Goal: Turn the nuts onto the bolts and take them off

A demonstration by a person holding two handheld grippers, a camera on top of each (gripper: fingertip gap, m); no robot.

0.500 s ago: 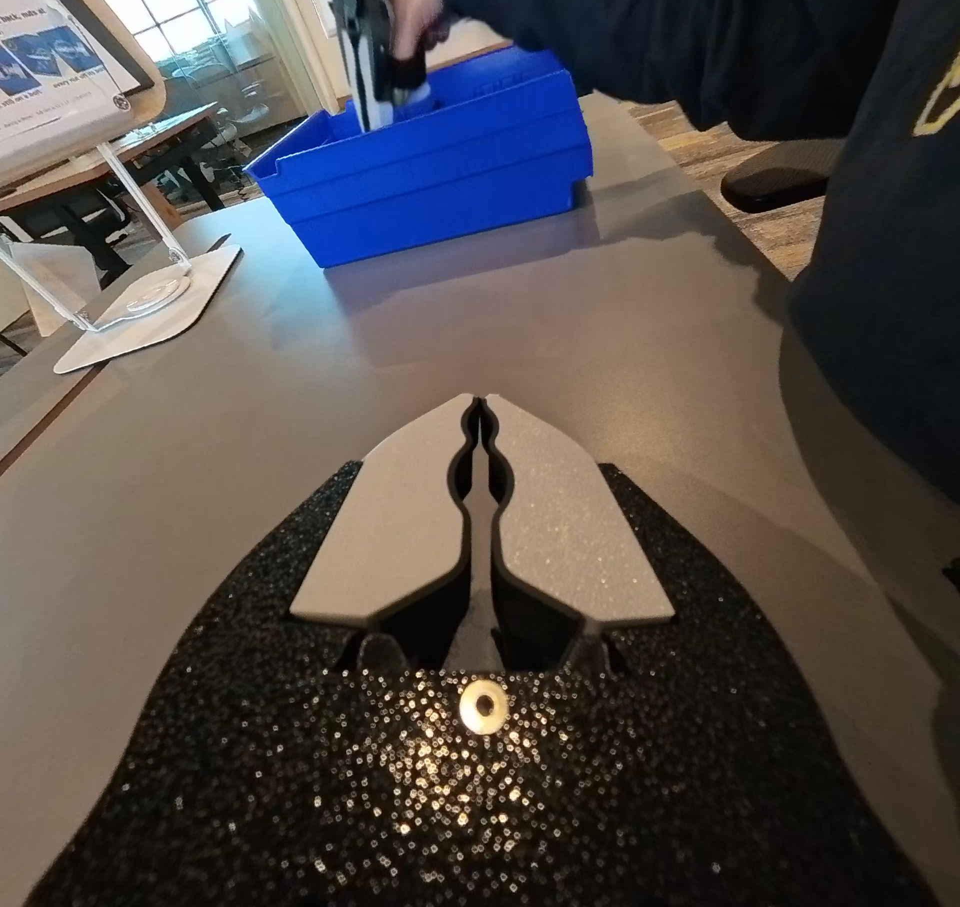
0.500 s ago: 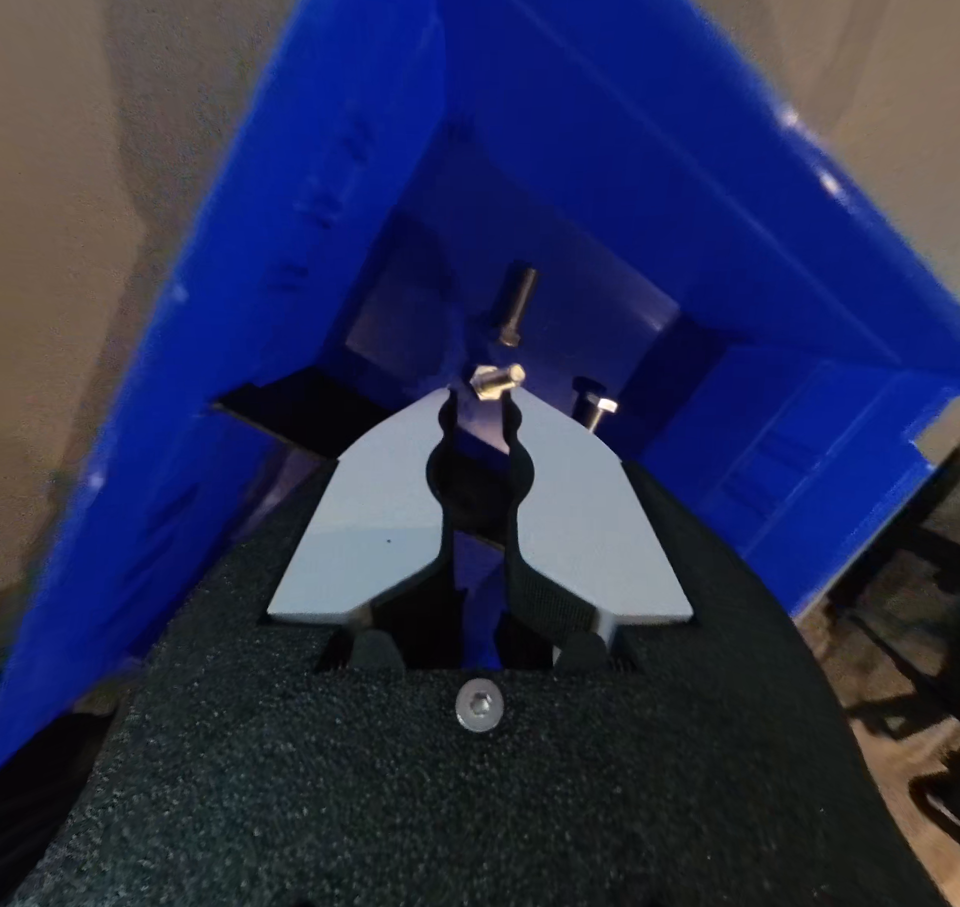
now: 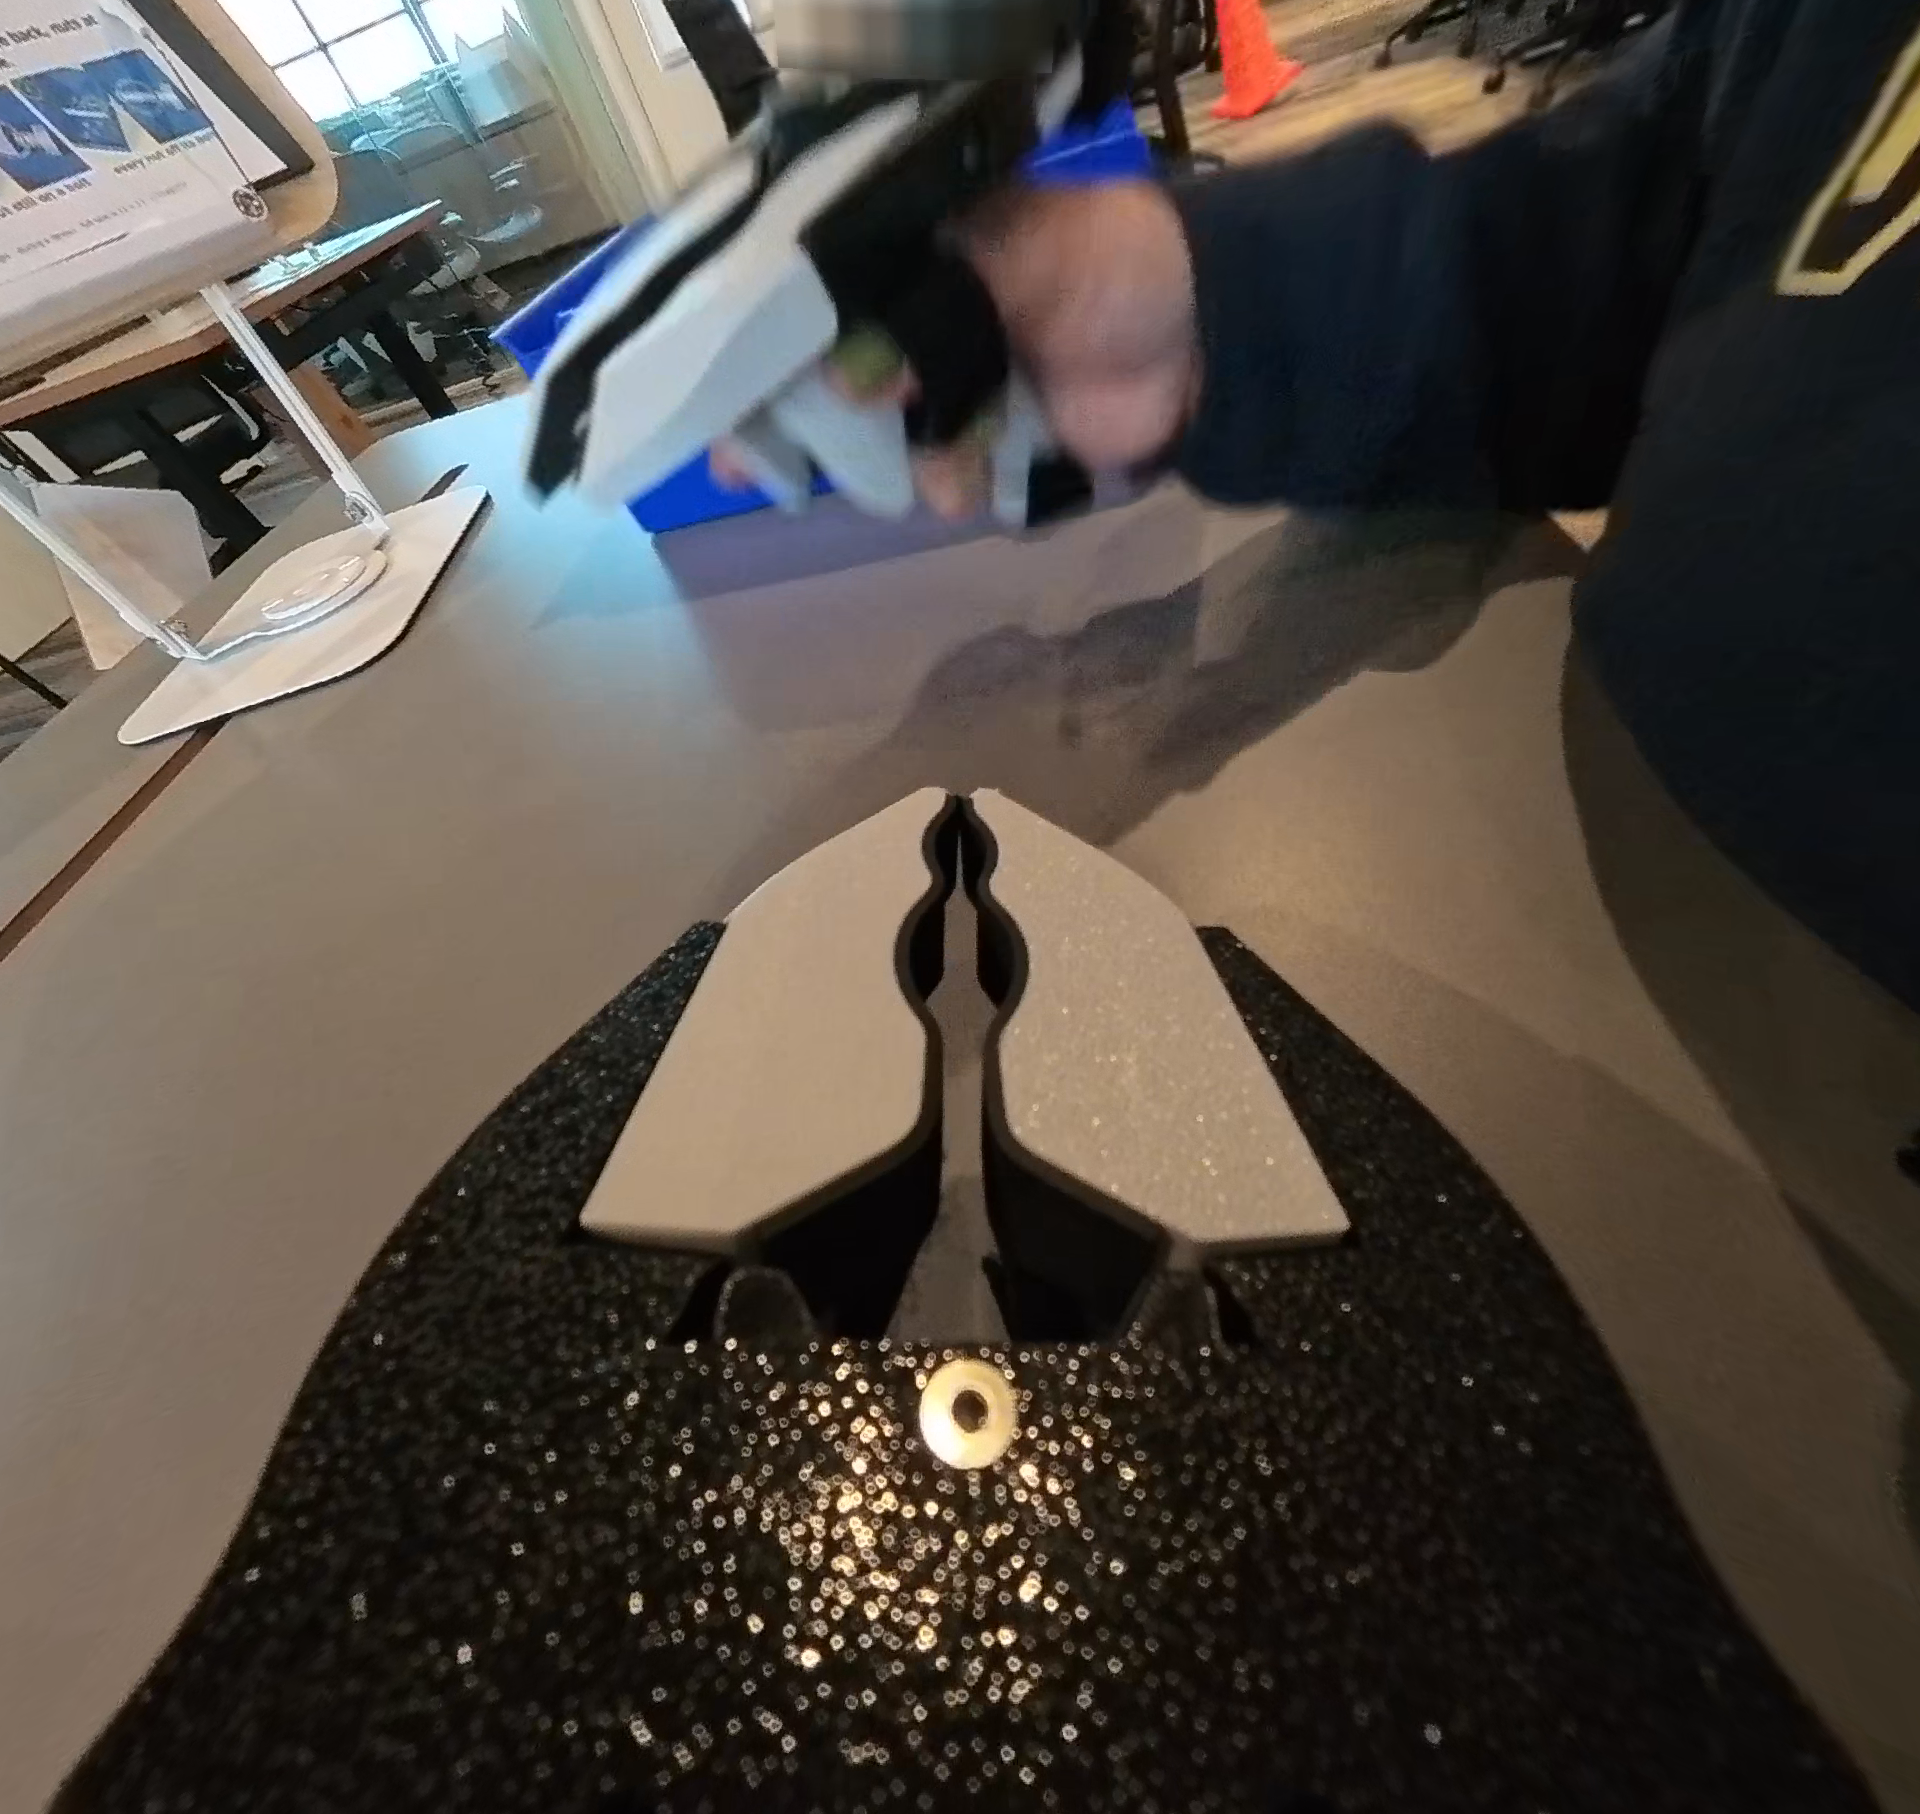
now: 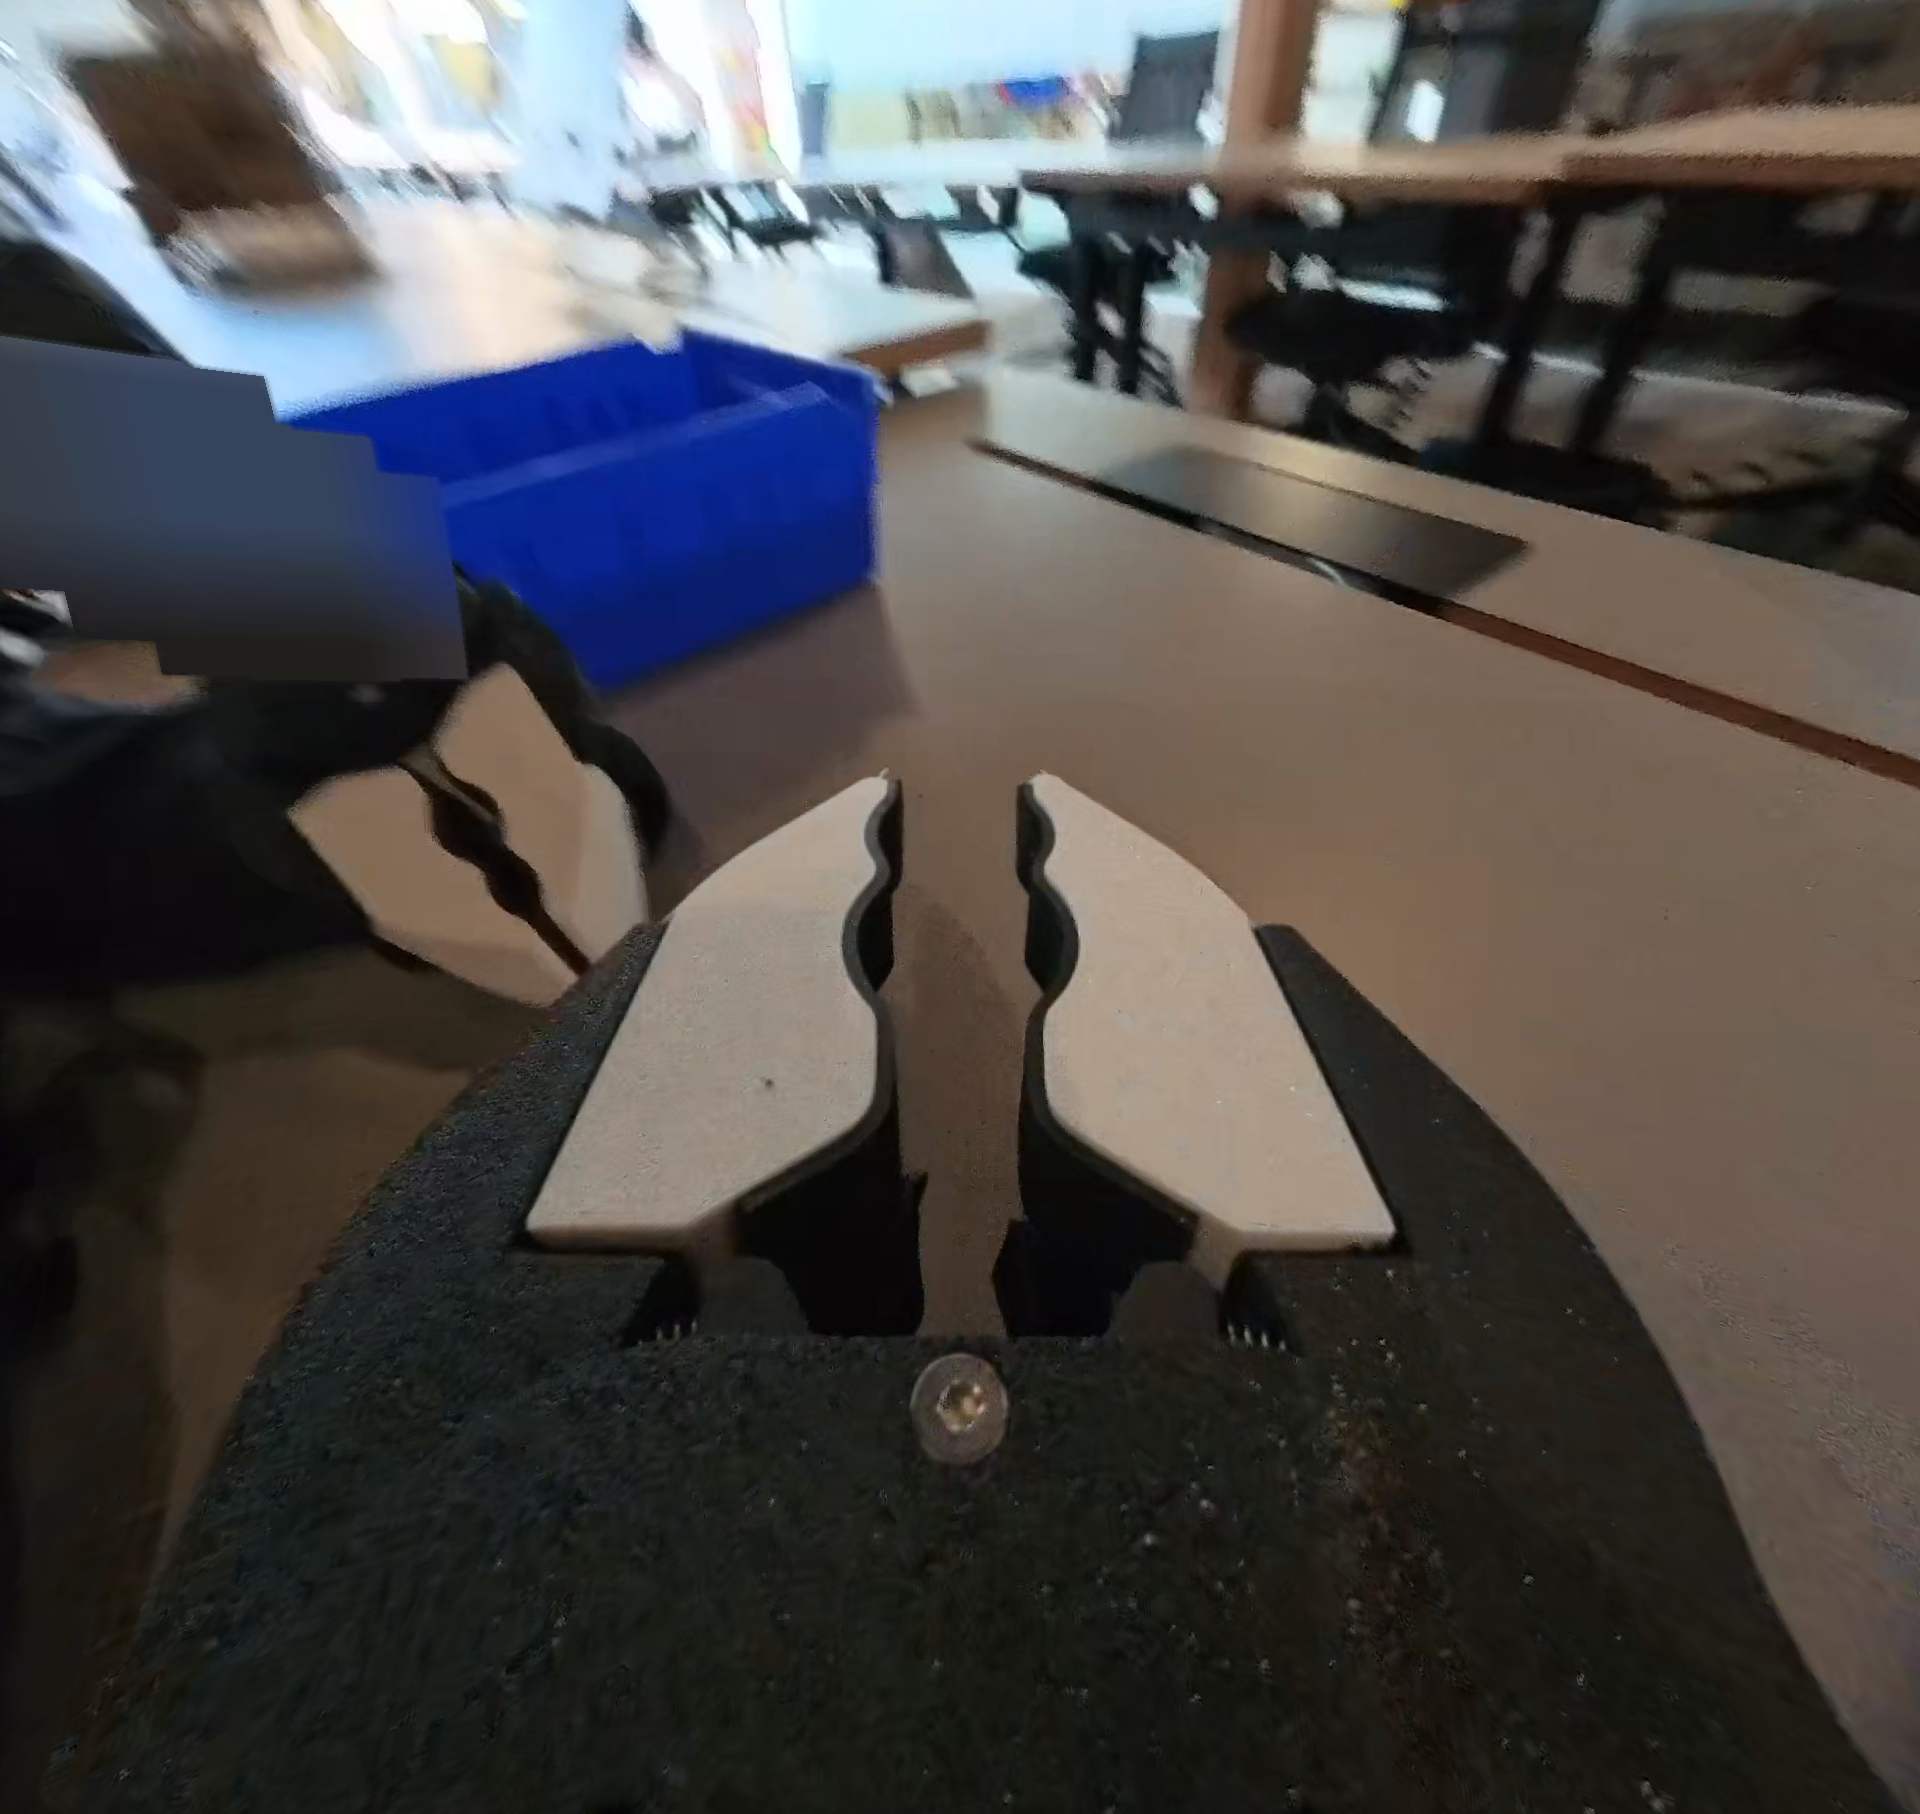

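My left gripper (image 3: pixel 962 808) is shut and empty, low over the grey table (image 3: pixel 520 933). It also shows at the left of the right wrist view (image 4: pixel 561 949), still shut. My right gripper (image 4: pixel 958 798) is open with nothing between its fingers, over the table. In the left wrist view the right gripper (image 3: pixel 707 486) is a blurred shape held by a hand in the air in front of the blue bin (image 3: pixel 686 507). The bin (image 4: pixel 644 517) stands behind and to the left in the right wrist view. No nut or bolt shows in either view.
A sign on a clear stand with a white base (image 3: pixel 301 621) sits at the table's left. A black slot (image 4: pixel 1299 517) runs across the table at the right. A person's dark sleeve (image 3: pixel 1558 310) reaches over the right side. Office tables and chairs stand beyond. Tip to tip, the grippers are about 10 cm apart.
My right gripper has come up out of the blue bin and swung over the table. Its jaws stand wider, and the small bolt at its tips is gone from view. The left gripper stays shut in place.
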